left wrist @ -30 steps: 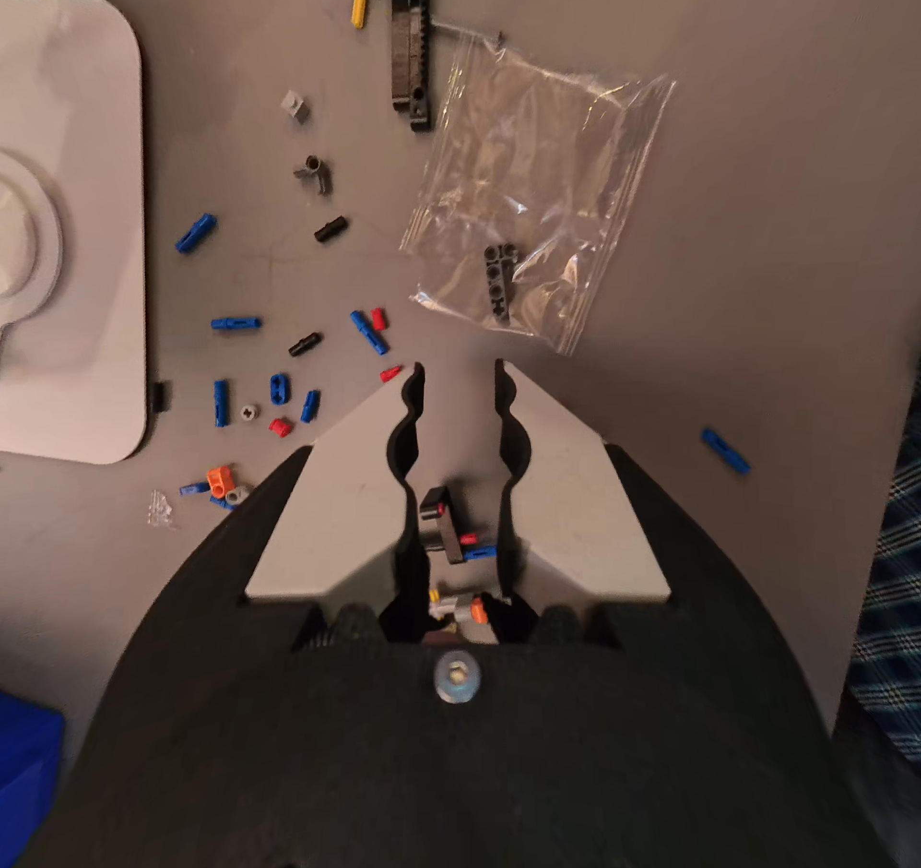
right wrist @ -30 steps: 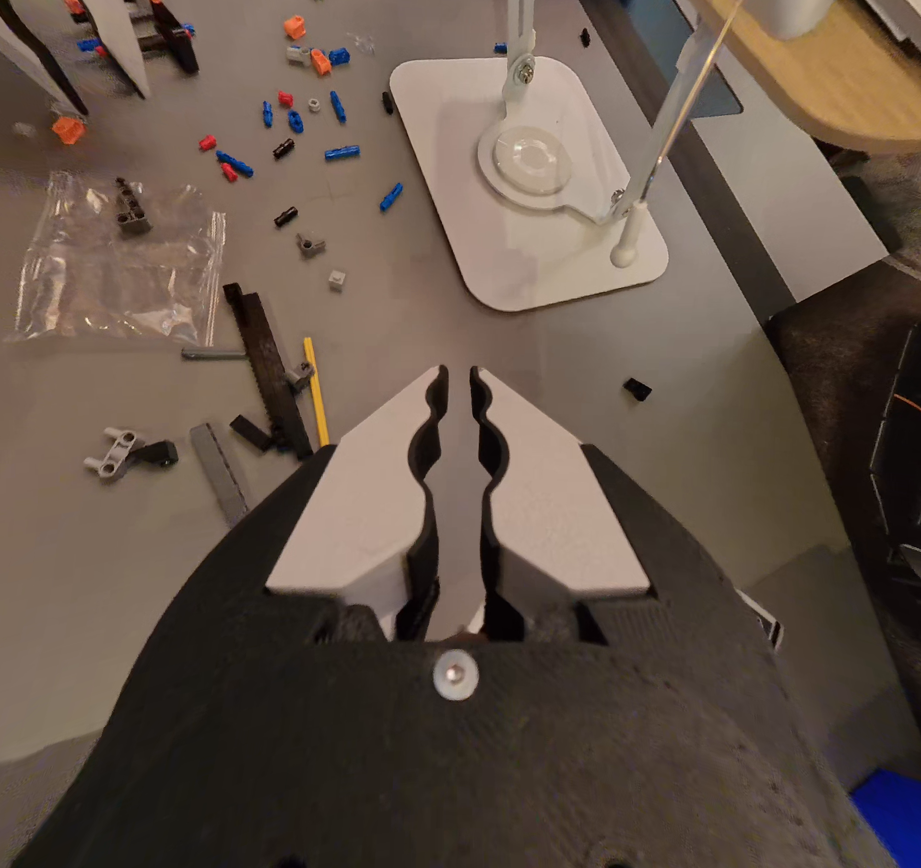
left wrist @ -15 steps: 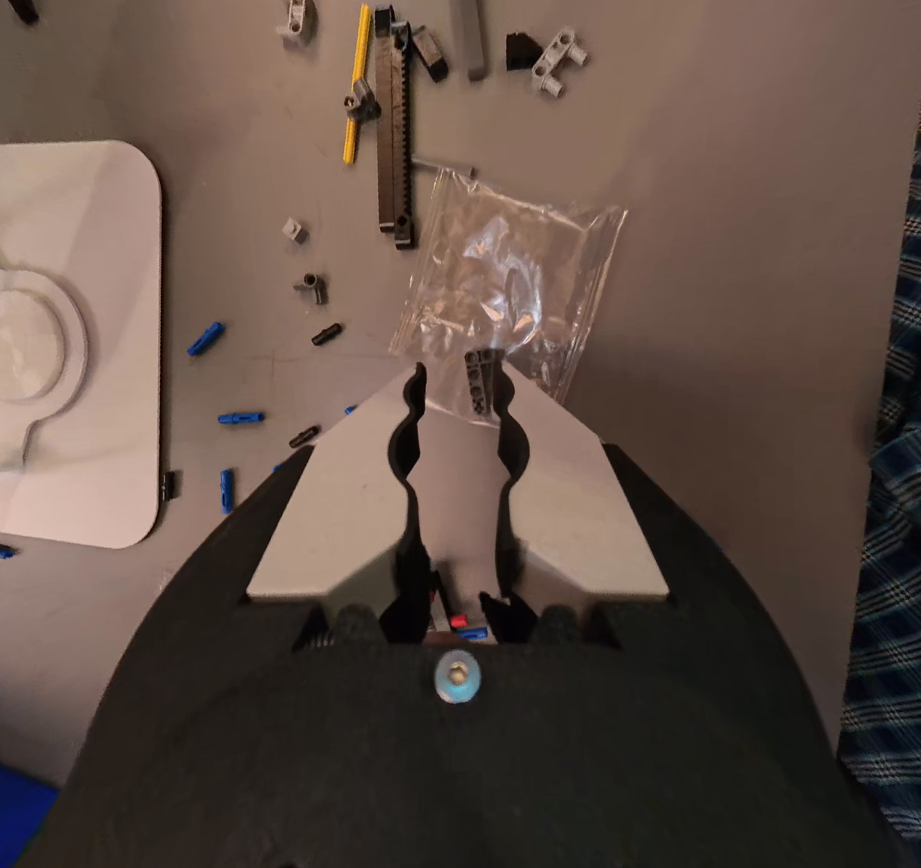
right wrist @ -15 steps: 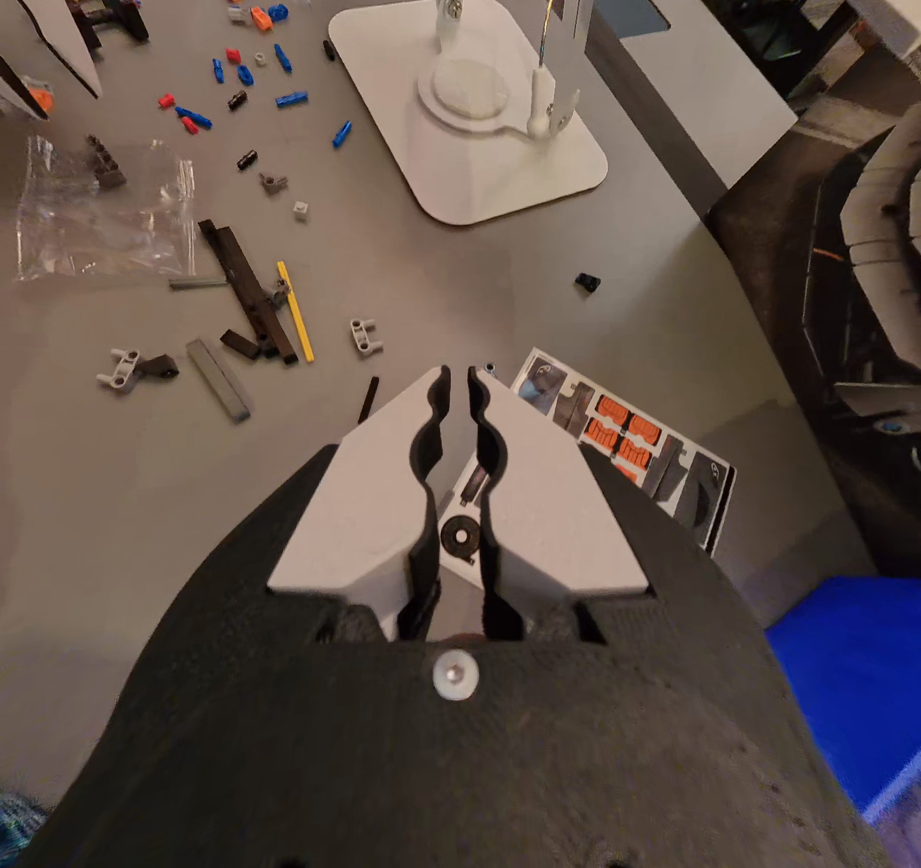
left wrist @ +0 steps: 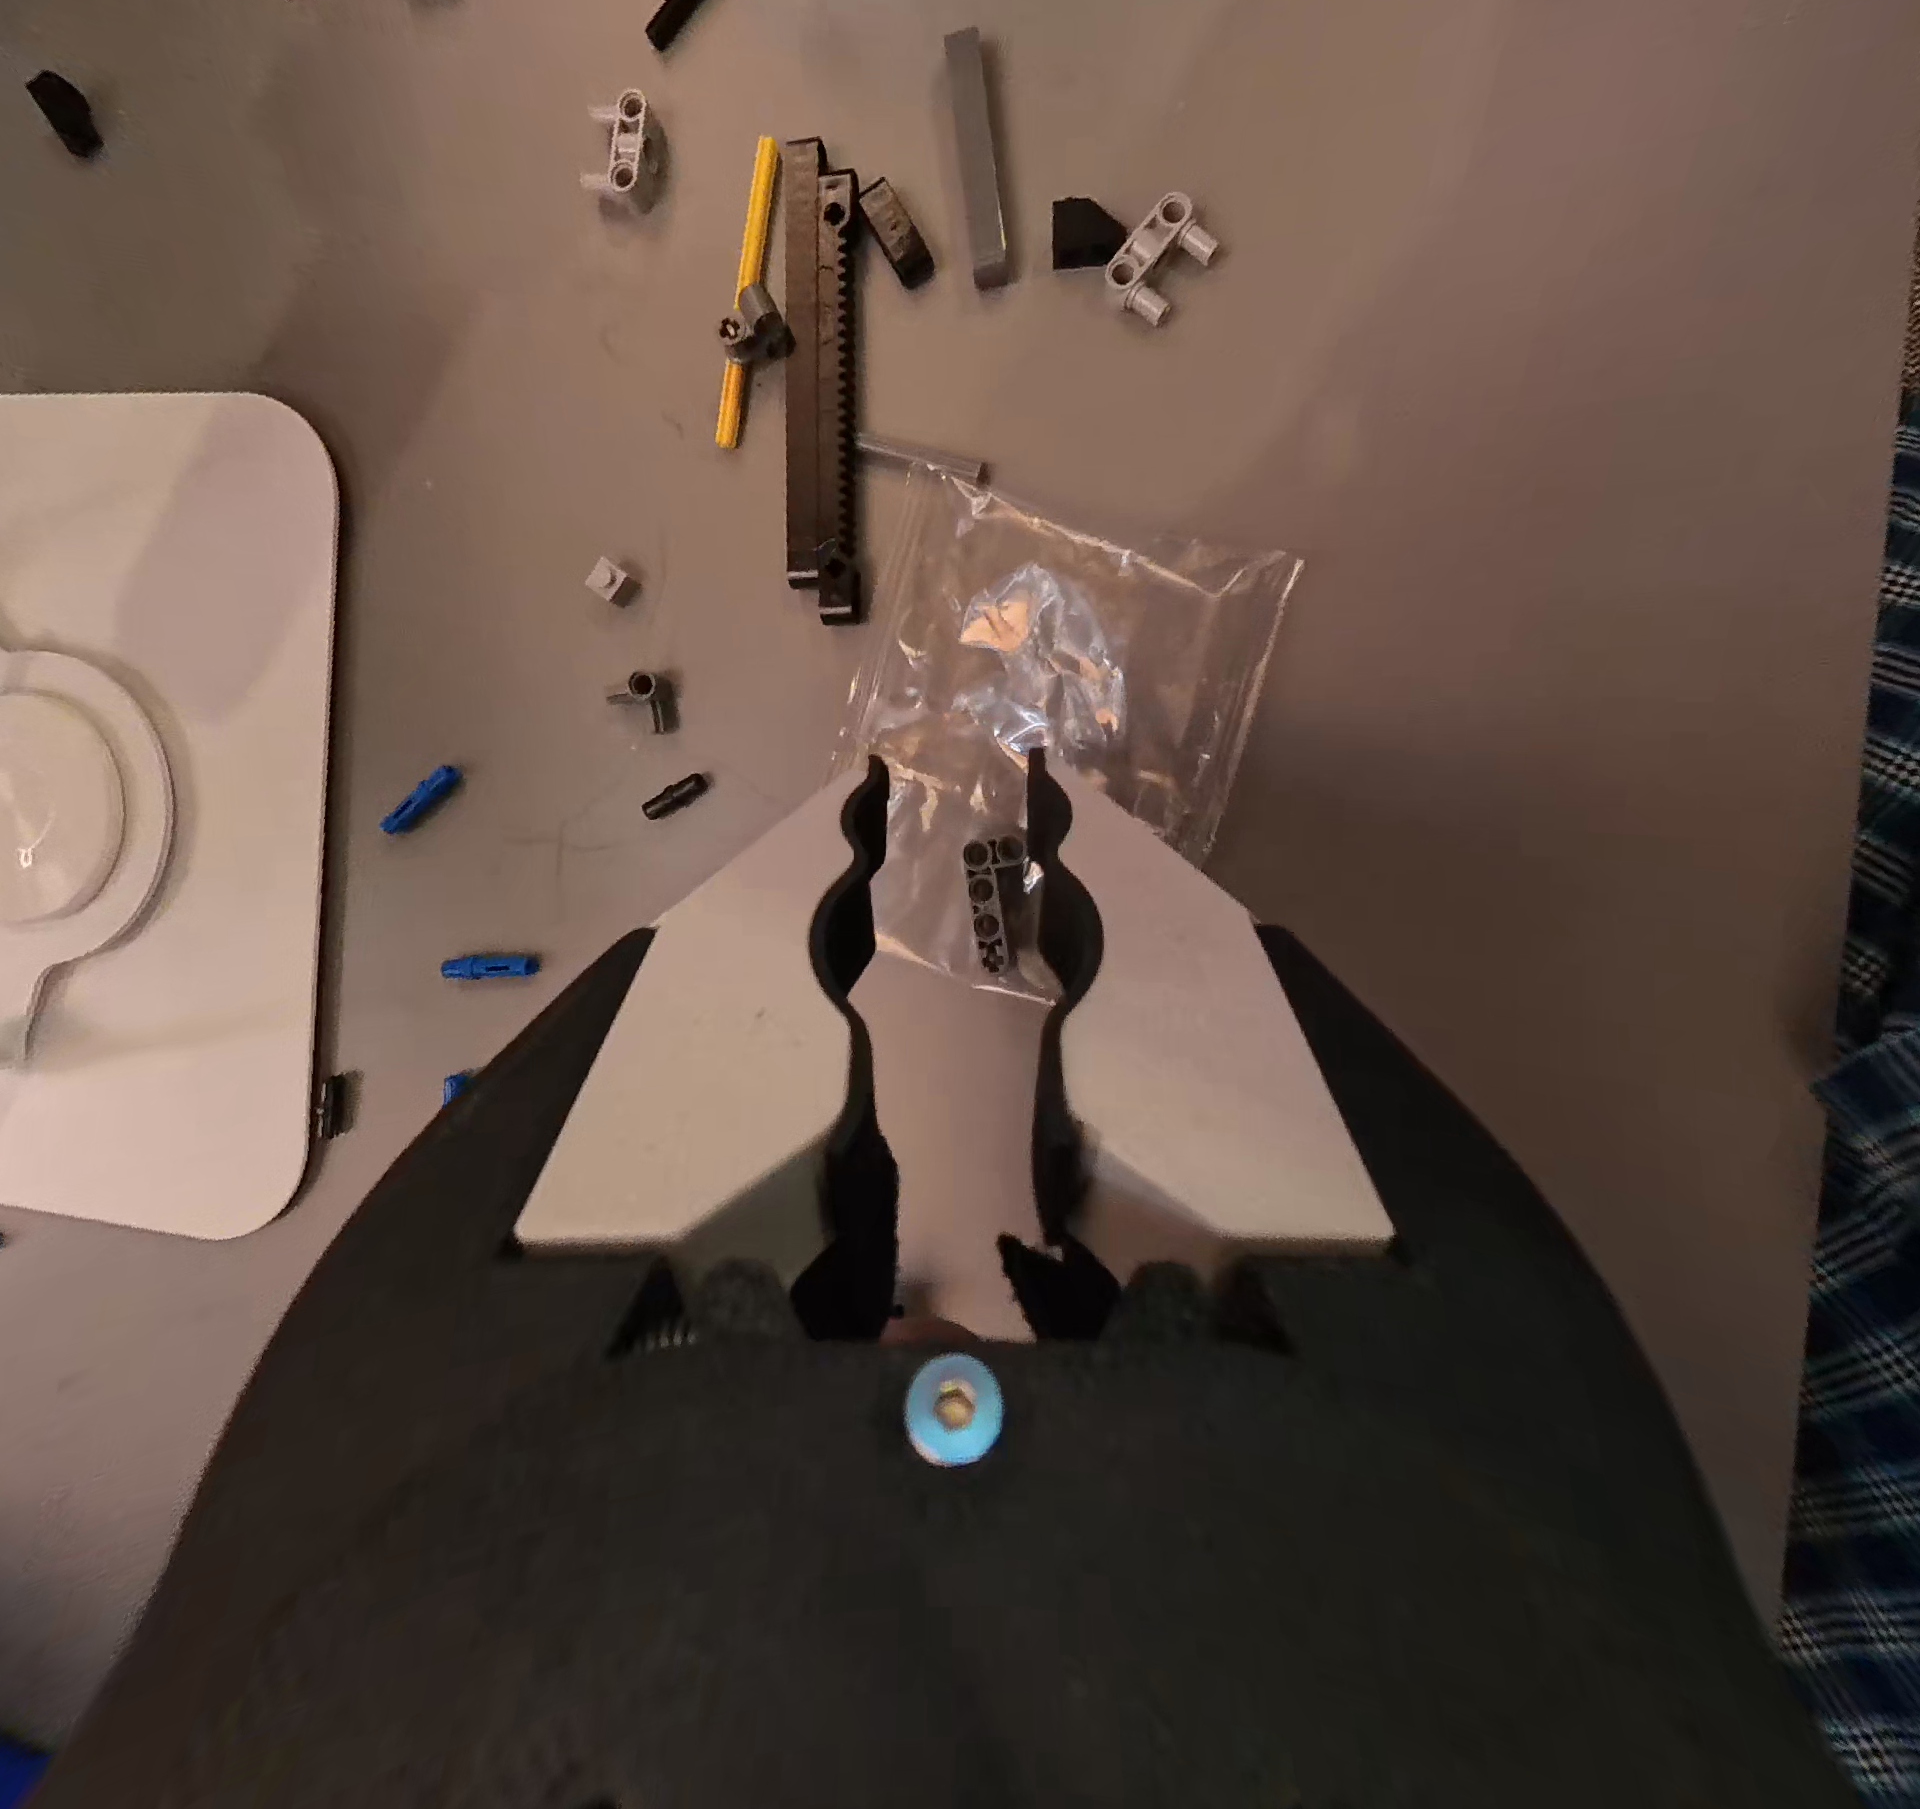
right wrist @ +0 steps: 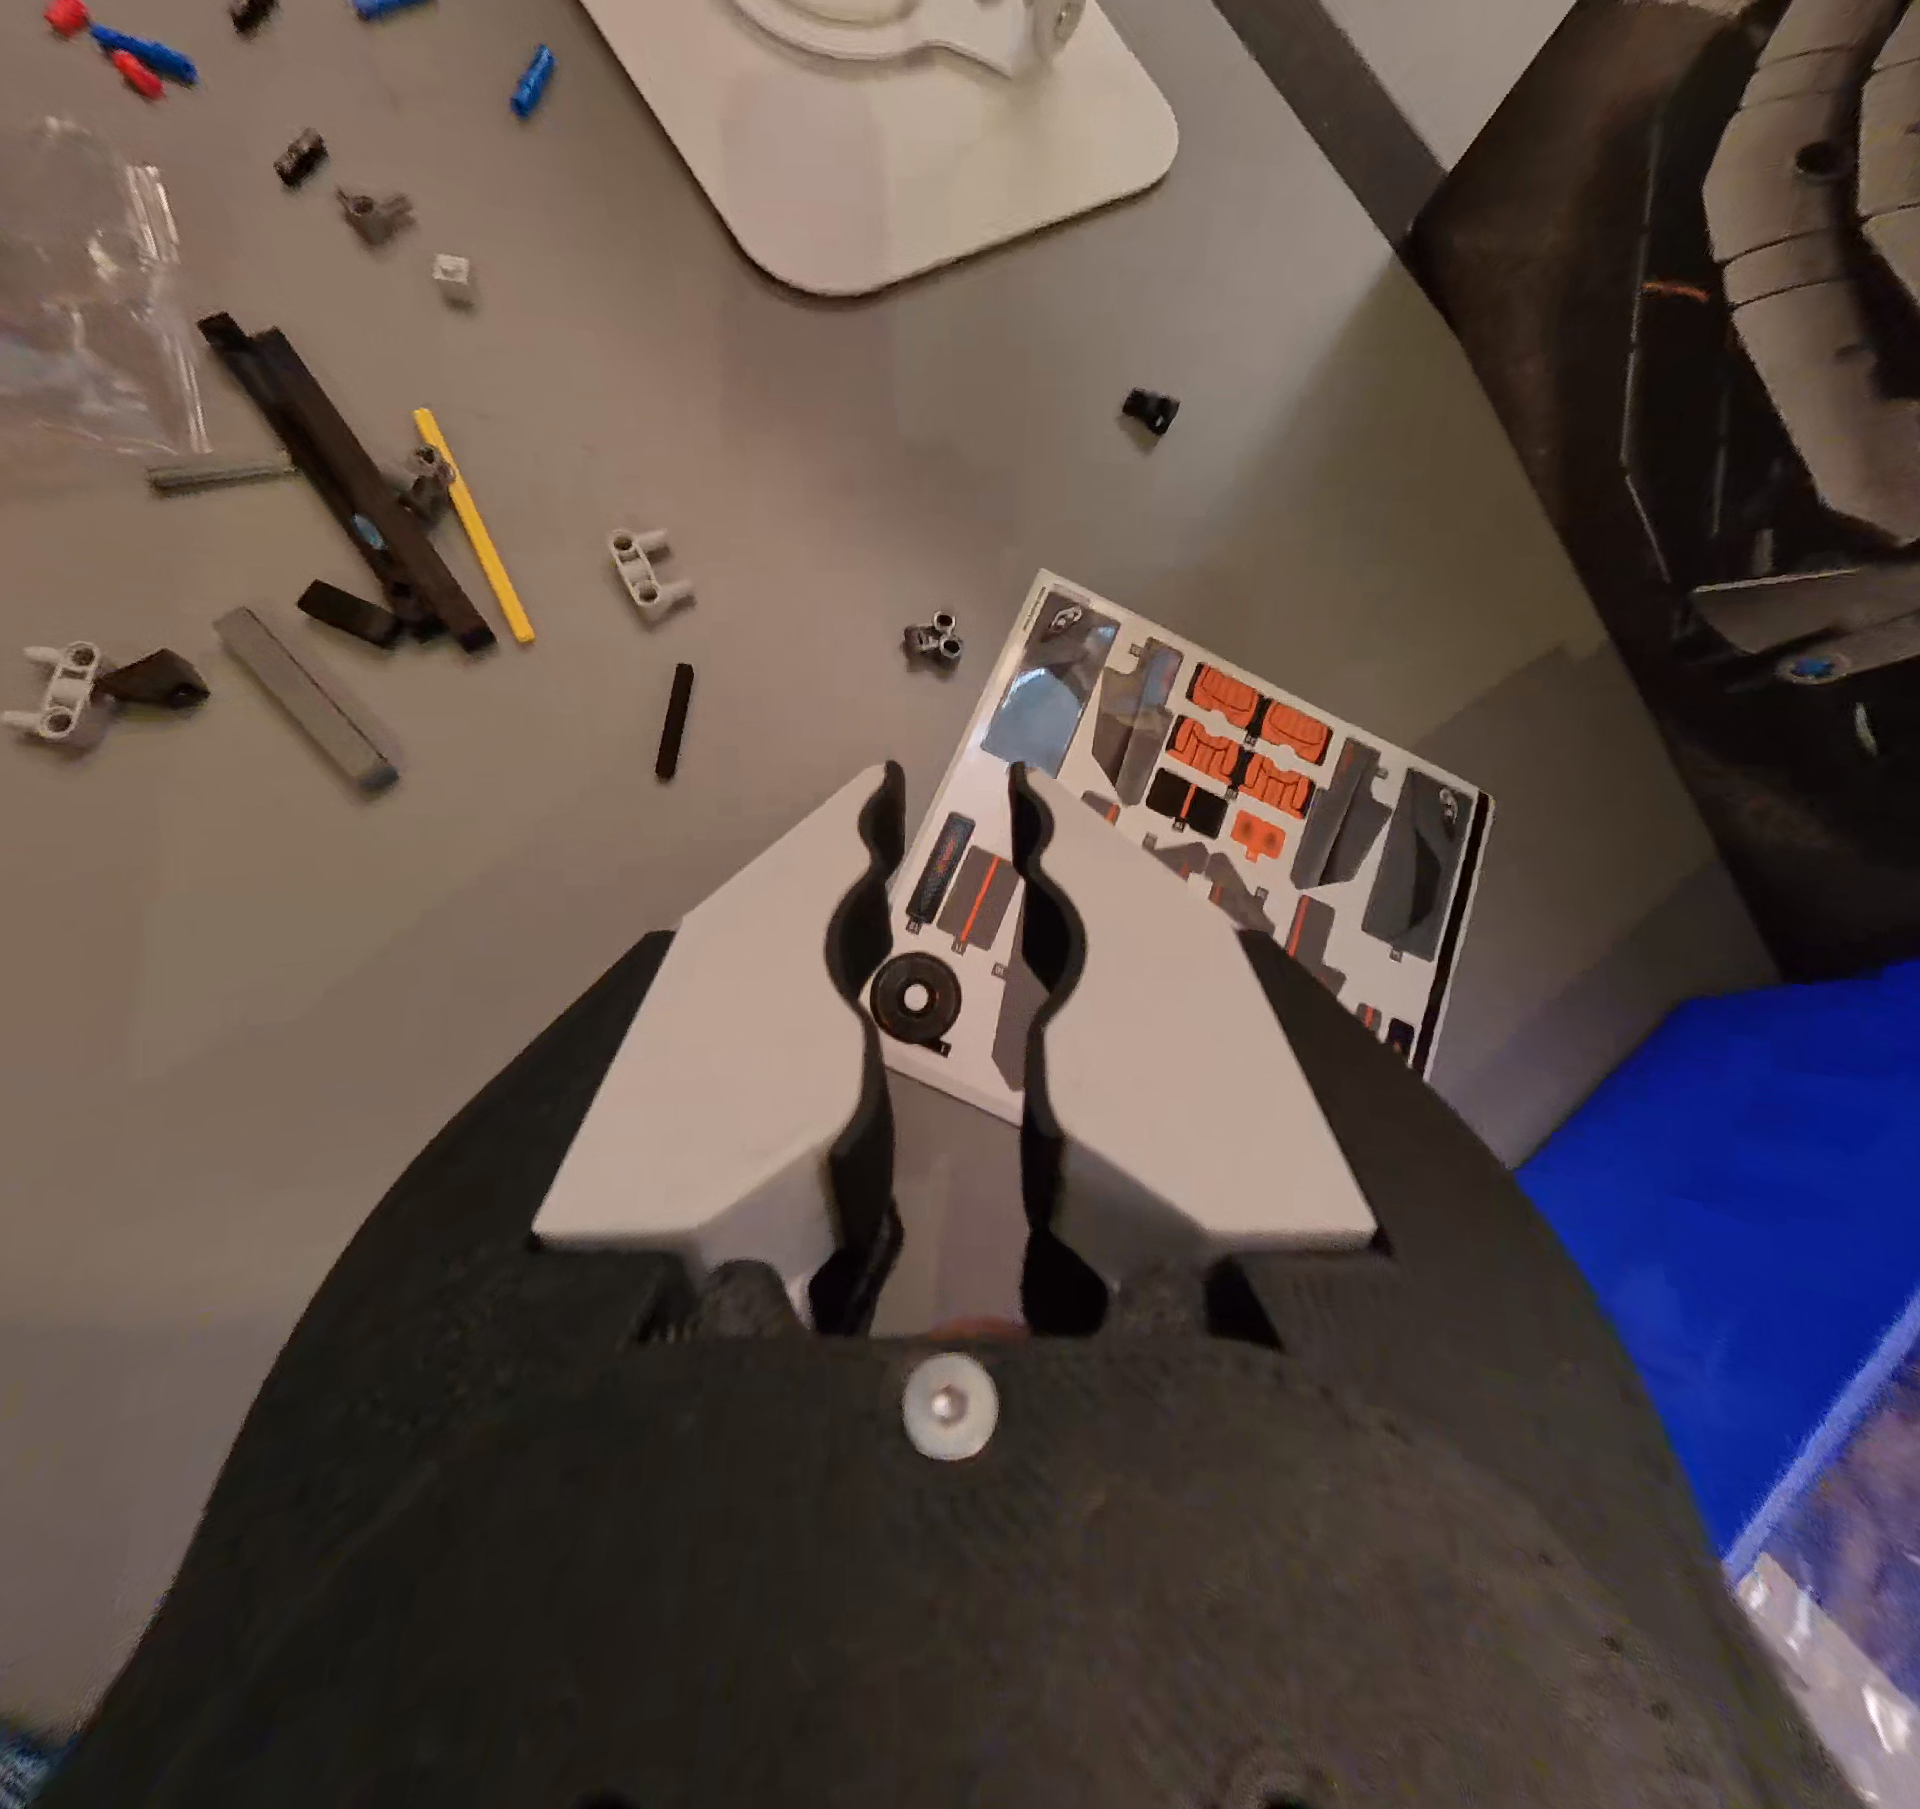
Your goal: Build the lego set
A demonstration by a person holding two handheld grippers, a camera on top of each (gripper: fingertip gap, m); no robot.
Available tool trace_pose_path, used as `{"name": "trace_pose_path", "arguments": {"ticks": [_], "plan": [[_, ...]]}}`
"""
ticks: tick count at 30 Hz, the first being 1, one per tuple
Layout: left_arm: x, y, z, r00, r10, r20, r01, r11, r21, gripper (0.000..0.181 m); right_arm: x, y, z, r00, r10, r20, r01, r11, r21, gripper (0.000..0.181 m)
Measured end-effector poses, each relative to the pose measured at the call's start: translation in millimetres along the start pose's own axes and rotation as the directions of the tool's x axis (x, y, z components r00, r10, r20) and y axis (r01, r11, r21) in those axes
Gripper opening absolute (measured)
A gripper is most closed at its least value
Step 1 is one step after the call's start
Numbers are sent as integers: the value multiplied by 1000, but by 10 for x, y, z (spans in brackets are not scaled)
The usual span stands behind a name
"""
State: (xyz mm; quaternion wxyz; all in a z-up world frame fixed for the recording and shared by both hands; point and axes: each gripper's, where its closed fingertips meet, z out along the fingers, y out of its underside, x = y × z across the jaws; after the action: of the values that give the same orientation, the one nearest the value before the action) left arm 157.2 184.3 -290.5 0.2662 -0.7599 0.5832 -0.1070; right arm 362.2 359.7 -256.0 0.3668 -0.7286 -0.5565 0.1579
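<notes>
Lego parts lie loose across the grey table (left wrist: 1455, 409); no assembled model is in view. The left gripper (left wrist: 954, 772) hangs over a clear plastic bag (left wrist: 1081, 679), jaws parted and holding nothing. Seen between its fingers, a dark grey L-shaped beam (left wrist: 987, 902) lies in the near end of the bag. Beyond the bag, a long black gear rack (left wrist: 821, 377) lies flat, with a yellow axle (left wrist: 750, 289) just beside it carrying a small grey connector (left wrist: 753, 334). A grey beam (left wrist: 979, 157), a black wedge piece (left wrist: 1081, 232) and a light grey pin connector (left wrist: 1158, 255) lie further along. Blue pins (left wrist: 421, 799) and a black pin (left wrist: 673, 795) are scattered near a white lamp base (left wrist: 208, 824).

The right gripper (right wrist: 951, 772) hovers over a sticker sheet (right wrist: 1247, 772) lying flat on the table, jaws slightly parted and empty. A black round part (right wrist: 912, 999) rests on the sheet, seen between the fingers and close against the left one; contact cannot be confirmed. A small dark grey connector (right wrist: 935, 639) sits just beside the sheet's far corner. A thin black axle (right wrist: 675, 720) lies nearby. A blue bin (right wrist: 1714, 1188) stands at the right edge.
</notes>
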Motion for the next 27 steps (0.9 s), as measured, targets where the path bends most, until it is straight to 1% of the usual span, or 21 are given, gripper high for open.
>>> {"name": "trace_pose_path", "arguments": {"ticks": [3, 5, 7, 9, 10, 11, 13, 15, 17, 18, 20, 21, 23, 27], "plan": [[-22, -5, -18, 1000, -9, 12, 9, 1000, 9, 24, 130, -167, -101, 996, -6, -93, 13, 997, 71, 18], [-34, 0, -43, 1000, -18, 19, 17, 1000, 16, 24, 263, -351, -313, 982, 20, -185, 11, 987, 160, 17], [-53, 22, -67, 999, -27, 30, 26, 1000, 17, 24, 436, -484, -598, 957, 86, -278, -15, 968, 249, 15], [-70, 48, -89, 999, -41, 35, 41, 999, 20, 24, 498, -591, -780, 947, 141, -289, -43, 947, 319, 13], [-80, 58, -97, 998, -49, 37, 48, 999, 22, 24, 476, -628, -770, 955, 139, -263, -49, 946, 320, 12], [-91, 68, -105, 998, -55, 41, 54, 998, 24, 24, 457, -645, -695, 962, 120, -245, -45, 955, 292, 11], [-105, 79, -112, 997, -65, 44, 64, 998, 27, 24, 443, -644, -407, 975, 65, -213, -25, 982, 189, 13], [-107, 83, -111, 997, -67, 48, 66, 997, 28, 24, 399, -689, -30, 990, 27, -135, -10, 993, 119, 14], [-110, 84, -119, 996, -64, 58, 63, 998, 26, 24, 367, -713, 370, 999, 31, -37, -29, 997, 66, 15], [-110, 83, -128, 996, -64, 61, 63, 998, 28, 24, 375, -694, 558, 1000, 26, -9, -25, 999, 26, 16], [-114, 90, -155, 995, -70, 67, 68, 997, 36, 24, 452, -593, 881, 998, -55, -7, 54, 996, -76, 20], [-116, 100, -172, 995, -76, 69, 73, 997, 40, 24, 488, -563, 1015, 997, -79, 3, 78, 992, -103, 22], [-132, 142, -201, 993, -87, 76, 84, 996, 42, 24, 554, -547, 1209, 996, -90, 30, 93, 989, -119, 24], [-157, 212, -261, 991, -109, 83, 105, 993, 49, 24, 627, -523, 1447, 989, -104, 110, 115, 989, -98, 22]]}}
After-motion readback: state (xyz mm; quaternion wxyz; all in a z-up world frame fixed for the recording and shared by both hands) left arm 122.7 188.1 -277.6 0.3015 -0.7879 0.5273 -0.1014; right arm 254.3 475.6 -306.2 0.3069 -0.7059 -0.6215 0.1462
